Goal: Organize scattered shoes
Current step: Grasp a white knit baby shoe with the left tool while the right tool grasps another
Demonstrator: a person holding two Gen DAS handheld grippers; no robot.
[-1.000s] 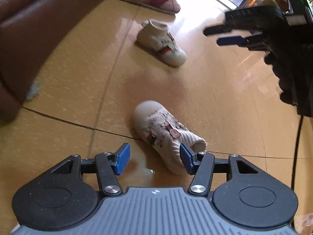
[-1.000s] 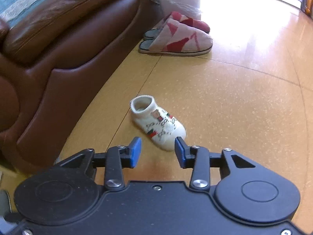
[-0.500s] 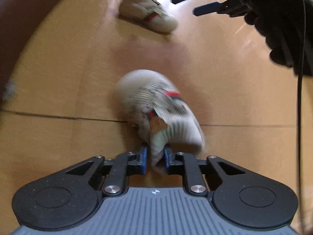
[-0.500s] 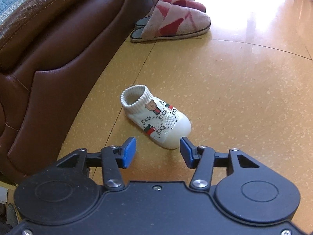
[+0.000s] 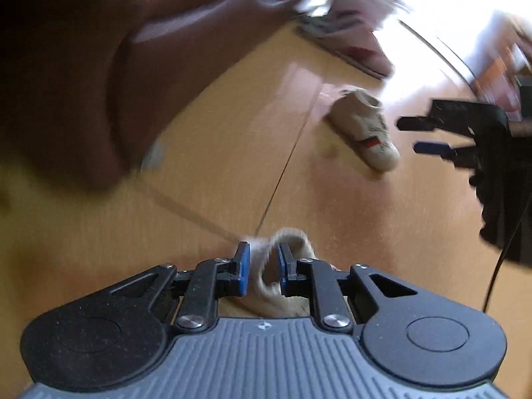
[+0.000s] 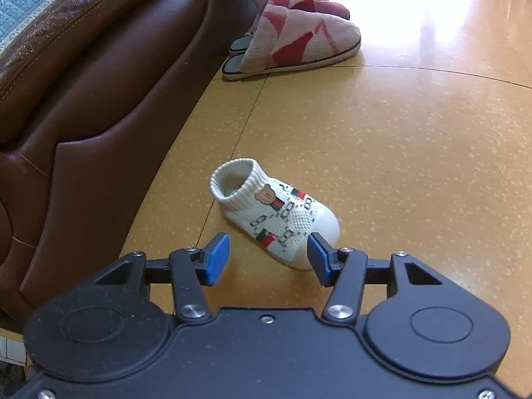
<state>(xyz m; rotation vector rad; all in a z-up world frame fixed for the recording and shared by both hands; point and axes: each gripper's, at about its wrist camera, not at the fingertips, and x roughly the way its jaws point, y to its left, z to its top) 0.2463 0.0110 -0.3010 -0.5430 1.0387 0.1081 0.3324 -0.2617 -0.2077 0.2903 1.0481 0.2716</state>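
1. My left gripper (image 5: 261, 267) has closed in the last second. One second ago its jaws stood wide, with the knit cuff of a small white baby shoe (image 5: 286, 249) between them. Now the blue pads pinch that cuff and the gap is narrow. The shoe hangs folded at the fingertips, mostly hidden under the gripper body, and the picture is blurred because the hand swings.

2. This means the first shoe is caught and no longer lies where it was. I judge that the carry has begun.

3. My right gripper (image 6: 268, 258) has just been opening, and it has come lower. Its jaws are about half open and hold nothing. The toe of the second baby shoe (image 6: 276, 211) lies just ahead of its right pad, on the floor (image 6: 415, 166).

4. I judge that this shoe is the next one to grasp, so the pair can go together.

5. Farther ahead of the right gripper, red-and-white slippers (image 6: 299, 40) stand side by side against the brown sofa (image 6: 99, 83).
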